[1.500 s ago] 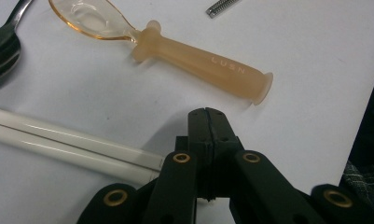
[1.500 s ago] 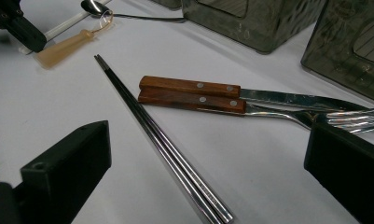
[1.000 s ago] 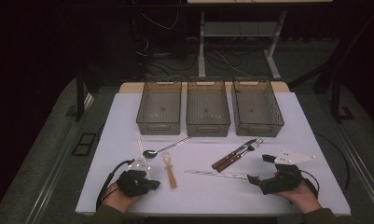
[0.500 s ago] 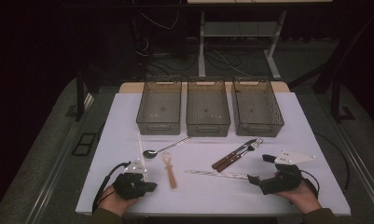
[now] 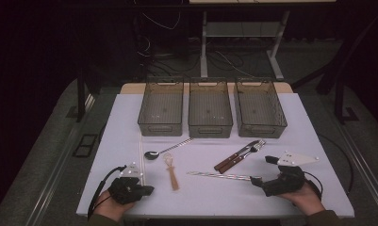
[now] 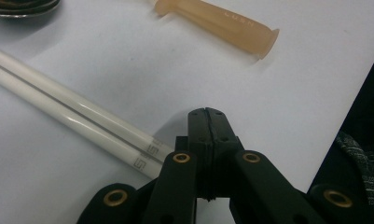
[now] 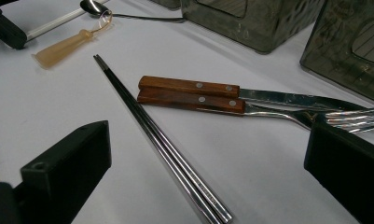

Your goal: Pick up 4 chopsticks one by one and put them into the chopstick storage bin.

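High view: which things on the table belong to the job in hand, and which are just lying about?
Likely in hand:
- metal chopsticks, between the open right tool's jaws
- white chopsticks, beside the shut left tool

Lying about for now:
- spoon
- tan stick
- knife
- fork
- three bins

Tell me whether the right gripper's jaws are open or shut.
Open. In its own view the right gripper has its two black jaws standing far apart, the metal chopsticks lying on the table between them, untouched.
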Available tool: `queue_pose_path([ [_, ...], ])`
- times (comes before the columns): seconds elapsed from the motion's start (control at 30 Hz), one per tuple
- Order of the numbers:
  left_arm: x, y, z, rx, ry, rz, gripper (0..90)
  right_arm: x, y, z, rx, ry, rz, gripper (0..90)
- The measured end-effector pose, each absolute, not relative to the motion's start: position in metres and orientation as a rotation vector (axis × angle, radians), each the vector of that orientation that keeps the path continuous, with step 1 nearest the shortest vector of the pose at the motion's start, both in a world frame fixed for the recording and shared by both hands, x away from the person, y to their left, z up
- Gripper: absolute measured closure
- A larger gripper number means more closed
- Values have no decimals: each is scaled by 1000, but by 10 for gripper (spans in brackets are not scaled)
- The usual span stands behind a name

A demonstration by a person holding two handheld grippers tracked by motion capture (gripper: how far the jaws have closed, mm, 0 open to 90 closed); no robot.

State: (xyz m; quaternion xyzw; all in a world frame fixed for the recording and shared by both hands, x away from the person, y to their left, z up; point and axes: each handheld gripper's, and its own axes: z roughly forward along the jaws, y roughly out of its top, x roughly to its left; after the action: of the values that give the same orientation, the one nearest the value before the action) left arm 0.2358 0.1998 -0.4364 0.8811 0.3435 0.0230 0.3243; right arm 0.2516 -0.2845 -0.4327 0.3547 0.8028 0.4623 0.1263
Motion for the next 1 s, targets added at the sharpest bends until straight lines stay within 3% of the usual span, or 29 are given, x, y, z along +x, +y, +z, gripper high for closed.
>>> queue_pose_path([
  [1.0,224,220,-436,2272,983,95,894,251,-284,-432,1035,2334,1347,8],
])
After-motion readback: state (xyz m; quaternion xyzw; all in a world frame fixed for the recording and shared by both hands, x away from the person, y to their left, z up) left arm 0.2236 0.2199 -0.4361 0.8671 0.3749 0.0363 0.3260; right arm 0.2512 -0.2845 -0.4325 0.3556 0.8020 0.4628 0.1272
